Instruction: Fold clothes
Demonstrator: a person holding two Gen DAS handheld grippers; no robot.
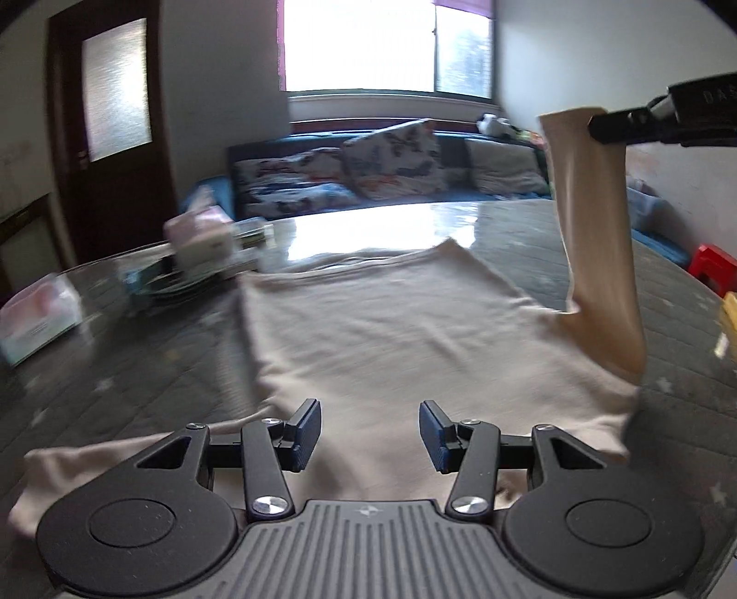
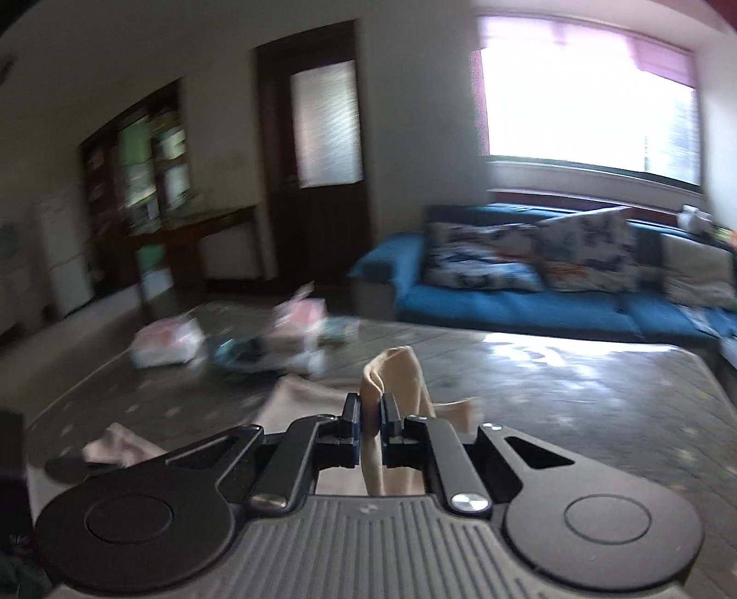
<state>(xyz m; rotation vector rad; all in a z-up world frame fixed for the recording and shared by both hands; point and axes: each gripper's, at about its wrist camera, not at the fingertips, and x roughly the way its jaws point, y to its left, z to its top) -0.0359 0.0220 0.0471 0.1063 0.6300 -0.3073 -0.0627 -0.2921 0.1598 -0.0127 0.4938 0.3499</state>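
Clamping a beige sleeve, right tongs lift it; left tongs gape above the shirt.

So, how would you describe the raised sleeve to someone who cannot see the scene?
Find the beige garment spread on the dark table. At its right edge, one sleeve rises upright, pinched by the right hand-held gripper; everything else lies flat.

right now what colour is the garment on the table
Plain beige garment, no pattern; clearest in the left wrist view.

blue sofa with patterned cushions, dark door, bright window.
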